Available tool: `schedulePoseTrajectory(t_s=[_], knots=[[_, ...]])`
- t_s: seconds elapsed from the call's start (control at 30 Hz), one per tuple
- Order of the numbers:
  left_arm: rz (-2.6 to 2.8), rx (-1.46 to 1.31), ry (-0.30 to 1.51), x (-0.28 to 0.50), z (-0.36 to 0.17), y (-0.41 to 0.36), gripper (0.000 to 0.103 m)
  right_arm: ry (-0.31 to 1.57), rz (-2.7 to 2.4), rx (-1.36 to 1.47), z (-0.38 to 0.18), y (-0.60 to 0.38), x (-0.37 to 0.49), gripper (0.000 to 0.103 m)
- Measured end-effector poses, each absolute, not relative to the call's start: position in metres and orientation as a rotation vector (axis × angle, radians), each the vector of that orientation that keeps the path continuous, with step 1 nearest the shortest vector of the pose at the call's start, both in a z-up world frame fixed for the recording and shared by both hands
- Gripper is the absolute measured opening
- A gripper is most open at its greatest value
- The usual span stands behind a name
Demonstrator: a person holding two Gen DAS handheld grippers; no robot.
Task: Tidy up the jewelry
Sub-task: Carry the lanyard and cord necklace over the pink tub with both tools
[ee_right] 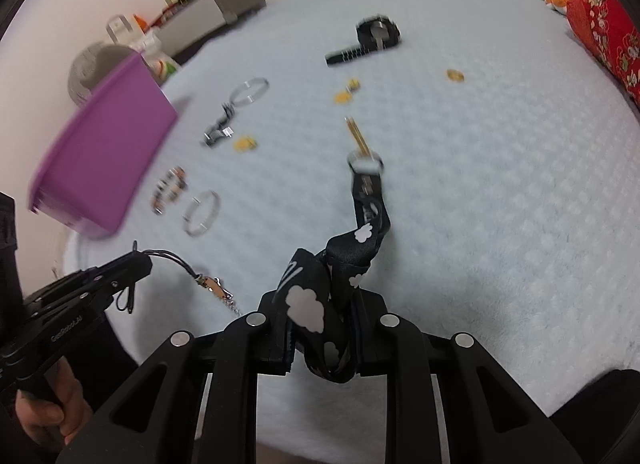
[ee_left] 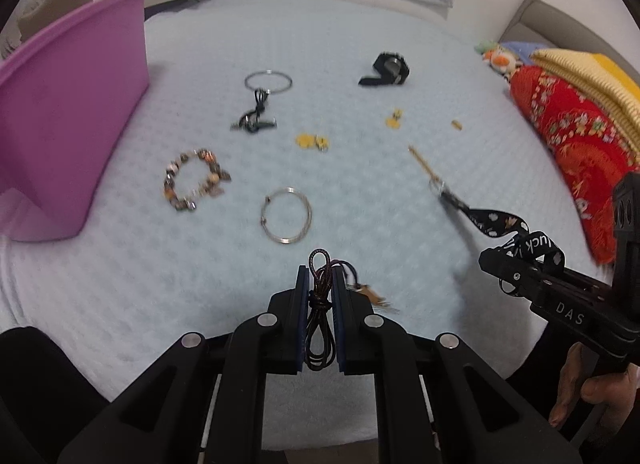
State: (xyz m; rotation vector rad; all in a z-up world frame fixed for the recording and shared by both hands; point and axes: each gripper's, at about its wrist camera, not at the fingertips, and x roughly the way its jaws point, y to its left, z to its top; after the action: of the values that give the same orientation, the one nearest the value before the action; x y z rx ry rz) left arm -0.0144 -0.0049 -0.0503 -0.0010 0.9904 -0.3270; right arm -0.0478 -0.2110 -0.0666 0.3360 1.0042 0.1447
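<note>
A quilted pale-blue blanket [ee_left: 360, 44] covers the bed, with a smooth purple plastic tub [ee_left: 68, 104] at its left. The right gripper [ee_right: 320, 304] is clamped on a black woven lanyard [ee_right: 308, 300] printed with white clouds. The left gripper [ee_left: 321, 284] pinches a looped dark braided cord [ee_left: 319, 296]. A beaded bracelet [ee_left: 194, 180] and thin wire bangle [ee_left: 286, 220] lie between.

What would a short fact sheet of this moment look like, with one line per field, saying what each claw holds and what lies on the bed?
Surface: pale blue blanket
Left gripper: shut on a dark cord necklace, pendant dangling
Right gripper: shut on a black lanyard with white clouds, gold key at its far end
Container: purple bin, at the left
Loose on blanket: beaded bracelet, two silver bangles, black watch, small yellow charms
Focus: motion blur
</note>
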Motion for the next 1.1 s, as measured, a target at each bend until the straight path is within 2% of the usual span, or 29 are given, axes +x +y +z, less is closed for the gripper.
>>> schedulePoseTrajectory(t_s=[0.5, 0.83, 1.1], knots=[[-0.398, -0.042, 0.876, 0.001, 0.058, 0.039, 0.011, 0.751, 0.332, 0.274, 0.092, -0.162, -0.005, 0.02], [-0.25, -0.05, 0.742, 0.048, 0.141, 0.135, 0.011, 0.621, 0.564, 0.19, 0.182, -0.059, 0.068, 0.02], [-0.114, -0.072, 0.713, 0.088, 0.172, 0.22, 0.011, 0.596, 0.723, 0.181, 0.23, 0.023, 0.13, 0.02]])
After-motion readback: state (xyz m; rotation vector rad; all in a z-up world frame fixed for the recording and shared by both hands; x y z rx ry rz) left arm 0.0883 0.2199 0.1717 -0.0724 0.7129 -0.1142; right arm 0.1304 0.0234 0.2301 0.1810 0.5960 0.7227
